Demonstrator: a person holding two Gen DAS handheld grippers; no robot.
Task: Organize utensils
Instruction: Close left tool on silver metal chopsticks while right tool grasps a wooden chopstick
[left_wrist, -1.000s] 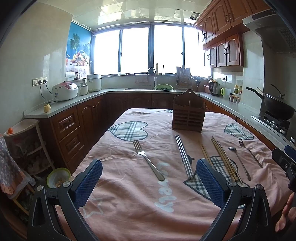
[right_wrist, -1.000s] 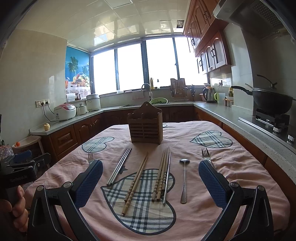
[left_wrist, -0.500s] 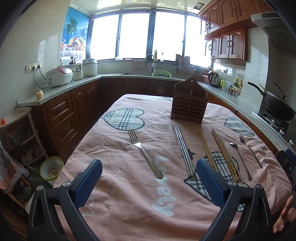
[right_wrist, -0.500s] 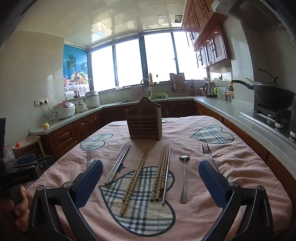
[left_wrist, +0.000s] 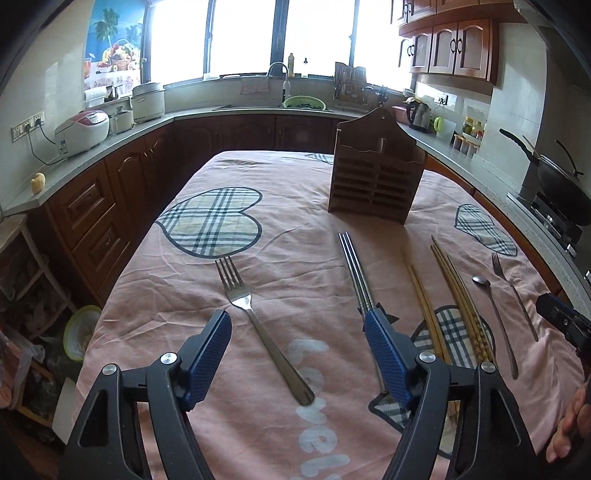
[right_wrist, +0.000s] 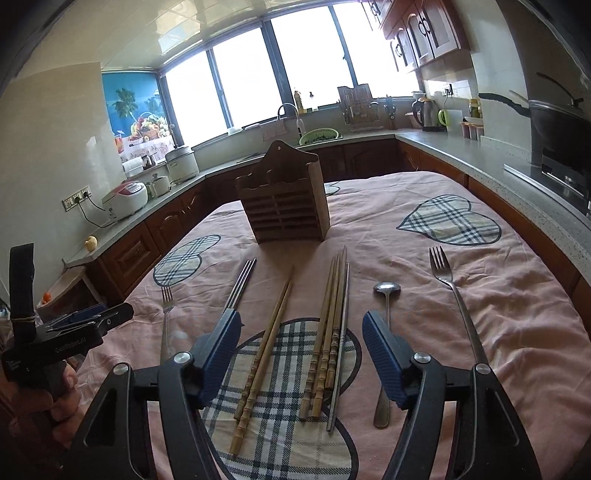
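Both hand-held grippers, left (left_wrist: 297, 356) and right (right_wrist: 301, 356), are closing in empty over steel fork (left_wrist: 258, 325) and ridged bamboo chopsticks (right_wrist: 327, 339).

A table (right_wrist: 524, 295) covered by a pink cloth (left_wrist: 303, 258) with plaid hearts carries everything. A wooden slatted utensil holder (right_wrist: 286, 206) stands upright near the far middle. In front of it, lying flat and roughly parallel, from left to right in the right wrist view: a fork (right_wrist: 167, 314), steel chopsticks (right_wrist: 242, 284), a pair of bamboo chopsticks (right_wrist: 266, 347), a bundle of bamboo chopsticks with one metal stick (right_wrist: 330, 332), a spoon (right_wrist: 386, 291), and a second fork (right_wrist: 448, 284).
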